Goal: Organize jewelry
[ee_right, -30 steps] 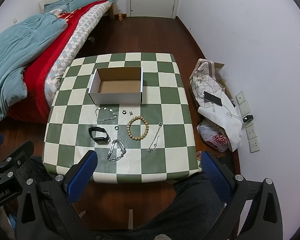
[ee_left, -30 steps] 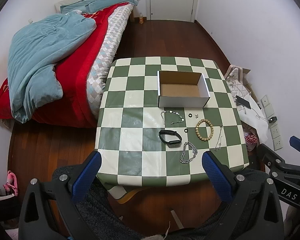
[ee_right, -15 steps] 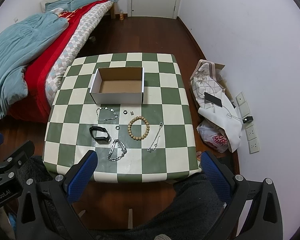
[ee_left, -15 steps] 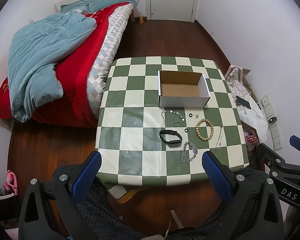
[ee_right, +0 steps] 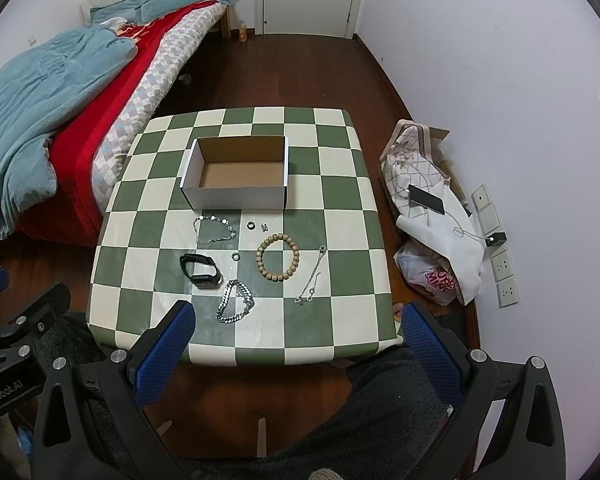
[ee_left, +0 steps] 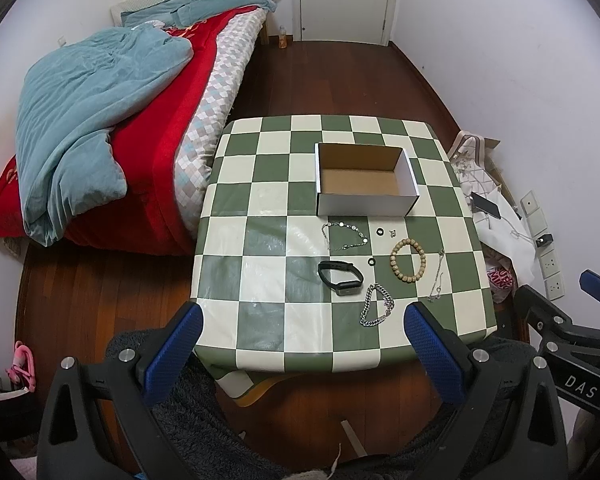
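An empty open cardboard box stands on the green-and-white checkered table. In front of it lie a wooden bead bracelet, a black wristband, a heavy silver chain, a thin silver bracelet, a slim chain, and small rings. My left gripper and right gripper hover open, high above the table's near edge, holding nothing.
A bed with a red cover and blue blanket runs along the table's left side. Bags, a white cloth and a phone lie on the floor at the right by wall sockets. A closed door is at the far end. Dark fuzzy fabric lies below the grippers.
The right wrist view has crept slightly forward toward the table. The left view and all the jewelry are unchanged.
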Available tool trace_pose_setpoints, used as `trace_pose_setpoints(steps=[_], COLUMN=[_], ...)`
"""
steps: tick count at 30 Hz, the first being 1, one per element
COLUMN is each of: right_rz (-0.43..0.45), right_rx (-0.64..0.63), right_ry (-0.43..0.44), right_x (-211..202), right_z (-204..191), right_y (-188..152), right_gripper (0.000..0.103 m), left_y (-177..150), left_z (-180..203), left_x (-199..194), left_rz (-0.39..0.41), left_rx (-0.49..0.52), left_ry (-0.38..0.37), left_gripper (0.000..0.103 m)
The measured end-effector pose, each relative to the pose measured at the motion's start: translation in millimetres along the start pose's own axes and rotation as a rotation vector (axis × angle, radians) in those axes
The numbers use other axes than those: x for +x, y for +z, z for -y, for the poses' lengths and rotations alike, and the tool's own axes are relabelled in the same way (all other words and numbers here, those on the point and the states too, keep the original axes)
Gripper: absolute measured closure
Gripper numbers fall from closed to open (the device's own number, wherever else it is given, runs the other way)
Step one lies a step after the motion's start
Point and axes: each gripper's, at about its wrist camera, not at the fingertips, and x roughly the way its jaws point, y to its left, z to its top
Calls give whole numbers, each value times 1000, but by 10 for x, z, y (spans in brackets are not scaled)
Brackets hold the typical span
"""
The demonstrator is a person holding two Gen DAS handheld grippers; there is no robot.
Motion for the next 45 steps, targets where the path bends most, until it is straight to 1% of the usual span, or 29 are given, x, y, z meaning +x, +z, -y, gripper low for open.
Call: trace_pose_setpoints(steps=[12, 14, 17, 22, 26, 28, 30, 31, 32, 34, 36, 39, 40, 43, 44, 45], right_rz=[7, 5, 0, -13, -50, -81, -112, -130, -147, -185, -211, -254, -264, -286, -290, -292], right_rx=[5, 16, 35, 93, 147, 175, 197, 209, 215, 227, 236, 264, 276, 302, 309, 316], right_ry=[7, 20, 27, -6, -29, -29, -25, -26, -25, -30, -27, -24, -19, -18, -16, -18], right_x=[-92, -92, -9, 302, 718, 971, 1236, 1379, 1508, 1784, 1987, 2305, 2383, 2542, 2582, 2615], right_z=[-4, 9, 67, 263, 447, 519, 575, 588, 596, 607, 590, 589, 595, 617, 627, 638], right_y=[20, 34, 46, 104, 112, 109, 89, 71, 50, -2, -62, -157, -186, -267, -283, -300], right_gripper=[0, 0, 0, 0, 0, 0, 0, 1, 2, 7, 11, 19, 20, 22, 22, 23], left_y=[13, 28, 69, 122, 180, 198, 221, 232, 248, 271, 284, 286, 277, 250, 234, 214], left_z=[-2, -3, 22, 114, 201, 224, 242, 249, 243, 225, 212, 178, 178, 164, 150, 137], left_x=[-28, -16, 92, 532, 961, 1215, 1443, 1560, 1670, 1886, 2091, 2372, 2461, 2680, 2744, 2796], left_rz=[7, 14, 35, 50, 36, 6, -9, -32, -51, -89, -147, -222, -245, -310, -329, -345], left_rx=[0, 3, 18, 84, 158, 196, 214, 220, 220, 212, 195, 155, 142, 93, 76, 64], left_ry=[5, 19, 70, 191, 277, 308, 343, 351, 351, 358, 331, 288, 271, 209, 188, 181], left_gripper=[0, 0, 0, 0, 0, 0, 0, 0, 0, 0, 0, 1, 1, 8, 13, 16])
